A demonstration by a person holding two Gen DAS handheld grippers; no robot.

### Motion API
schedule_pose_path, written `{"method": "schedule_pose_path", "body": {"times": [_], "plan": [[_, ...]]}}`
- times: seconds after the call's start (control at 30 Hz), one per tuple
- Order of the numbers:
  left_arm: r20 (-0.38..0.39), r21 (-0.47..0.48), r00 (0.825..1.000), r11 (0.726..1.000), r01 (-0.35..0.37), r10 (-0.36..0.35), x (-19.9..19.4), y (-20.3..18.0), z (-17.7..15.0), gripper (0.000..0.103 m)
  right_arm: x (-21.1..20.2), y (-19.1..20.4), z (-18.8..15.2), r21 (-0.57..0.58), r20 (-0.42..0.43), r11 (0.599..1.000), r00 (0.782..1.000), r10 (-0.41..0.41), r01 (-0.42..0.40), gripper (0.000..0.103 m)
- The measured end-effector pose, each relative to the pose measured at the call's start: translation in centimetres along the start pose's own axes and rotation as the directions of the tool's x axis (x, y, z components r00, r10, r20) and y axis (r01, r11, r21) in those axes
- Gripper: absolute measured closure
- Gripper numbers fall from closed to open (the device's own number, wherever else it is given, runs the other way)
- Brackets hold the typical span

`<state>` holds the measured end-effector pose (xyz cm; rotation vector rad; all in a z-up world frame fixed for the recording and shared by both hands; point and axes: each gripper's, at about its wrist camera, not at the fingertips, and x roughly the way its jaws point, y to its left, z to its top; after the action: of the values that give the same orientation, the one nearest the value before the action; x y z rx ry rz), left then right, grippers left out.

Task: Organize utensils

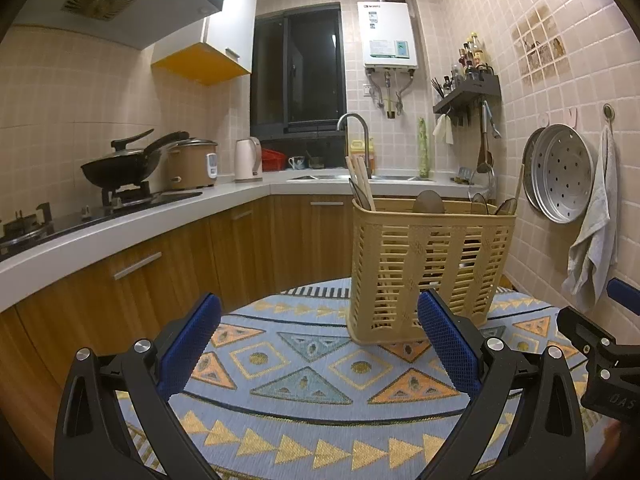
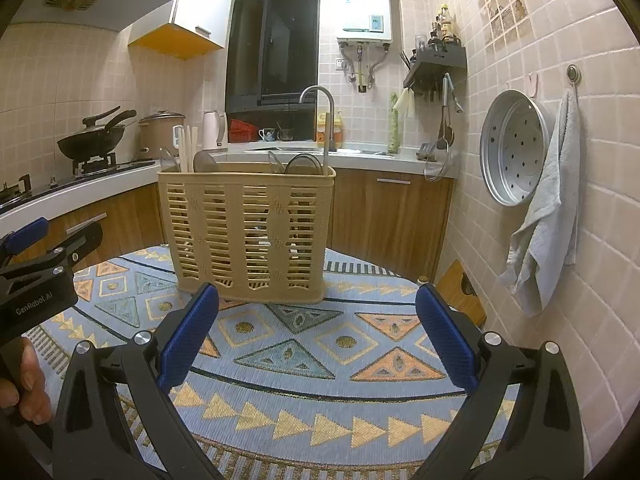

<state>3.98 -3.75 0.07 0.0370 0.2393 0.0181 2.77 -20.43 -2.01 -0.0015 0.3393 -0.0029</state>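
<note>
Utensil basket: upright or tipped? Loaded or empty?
Upright and loaded. The utensil basket stands flat on the patterned tablecloth; chopsticks and spoons poke above its rim. Count unclear through the slats.

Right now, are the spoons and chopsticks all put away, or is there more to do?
It looks nearly done. Chopsticks and spoons already stand in the tan basket on the patterned tablecloth. Nothing is in hand: the left gripper and right gripper both have open, empty jaws. No loose utensils show on the cloth.
</note>
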Motion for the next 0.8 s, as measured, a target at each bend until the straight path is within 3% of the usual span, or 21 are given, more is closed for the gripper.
{"method": "schedule_pose_path", "body": {"times": [0.8], "plan": [[-0.010, 0.002, 1.000, 1.000, 0.004, -0.004, 0.14, 0.01, -0.20, 0.008, 0.12, 0.08, -0.01, 0.012, -0.001, 1.000, 1.000, 0.000, 0.000, 0.009]]}}
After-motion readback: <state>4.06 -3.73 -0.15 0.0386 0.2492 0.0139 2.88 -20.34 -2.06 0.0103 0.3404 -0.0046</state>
